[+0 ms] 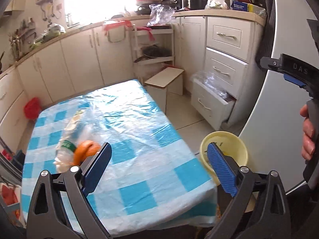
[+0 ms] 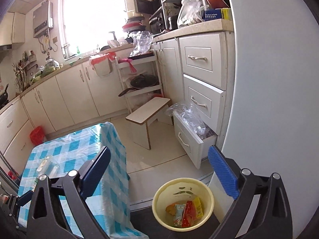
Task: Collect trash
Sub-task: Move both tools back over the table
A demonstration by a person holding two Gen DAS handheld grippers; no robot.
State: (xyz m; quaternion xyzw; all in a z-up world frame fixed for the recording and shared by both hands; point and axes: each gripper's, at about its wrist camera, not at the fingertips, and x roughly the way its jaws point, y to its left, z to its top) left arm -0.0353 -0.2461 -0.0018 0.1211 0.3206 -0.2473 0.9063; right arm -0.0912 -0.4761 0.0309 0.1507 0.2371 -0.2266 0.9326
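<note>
A clear plastic bottle (image 1: 69, 137) with a green label lies on the blue-checked tablecloth (image 1: 139, 119), and an orange peel (image 1: 86, 149) rests against it. My left gripper (image 1: 159, 151) hangs open above the table's near part, its left fingertip just right of the peel, with nothing between the pads. A yellow bin (image 1: 239, 145) stands on the floor off the table's right corner. In the right wrist view my right gripper (image 2: 159, 153) is open and empty above that bin (image 2: 159, 195), which holds colourful wrappers (image 2: 189, 213). The bottle (image 2: 45, 163) shows far left on the table (image 2: 79, 145).
A hand (image 1: 308, 131) grips the other tool at the right edge. A low wooden stool (image 2: 147, 109) stands beyond the table. The bottom drawer (image 2: 185, 139) is pulled out with a plastic bag in it. A white fridge (image 2: 269, 99) fills the right. A red basket (image 2: 36, 135) sits on the floor.
</note>
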